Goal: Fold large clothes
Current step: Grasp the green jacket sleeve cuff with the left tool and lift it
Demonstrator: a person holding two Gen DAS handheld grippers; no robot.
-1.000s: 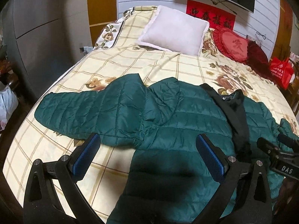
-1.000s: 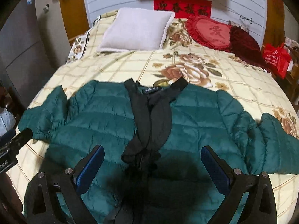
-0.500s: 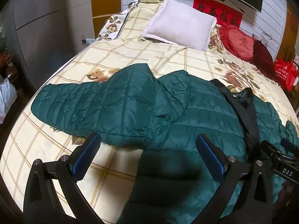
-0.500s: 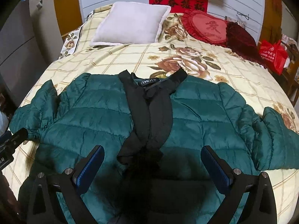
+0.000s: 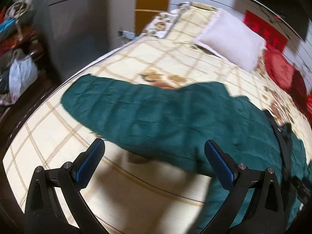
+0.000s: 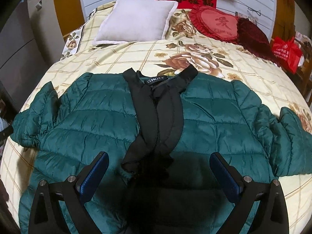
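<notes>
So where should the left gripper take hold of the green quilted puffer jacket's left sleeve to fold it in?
Grip the cuff end of the left sleeve, coming in from the bed's outer side. The sleeve lies flat and stretched away from the green quilted puffer jacket, so its free tip is probably easiest to pinch and carry across. The left gripper is open above the sleeve.

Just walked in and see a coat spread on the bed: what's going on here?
A person holds a gripper in each hand over a green jacket lying spread on the bed, its black lining showing down the middle. The left gripper points at one sleeve; the right gripper hangs above the middle. Both jaws are open, holding nothing.
</notes>
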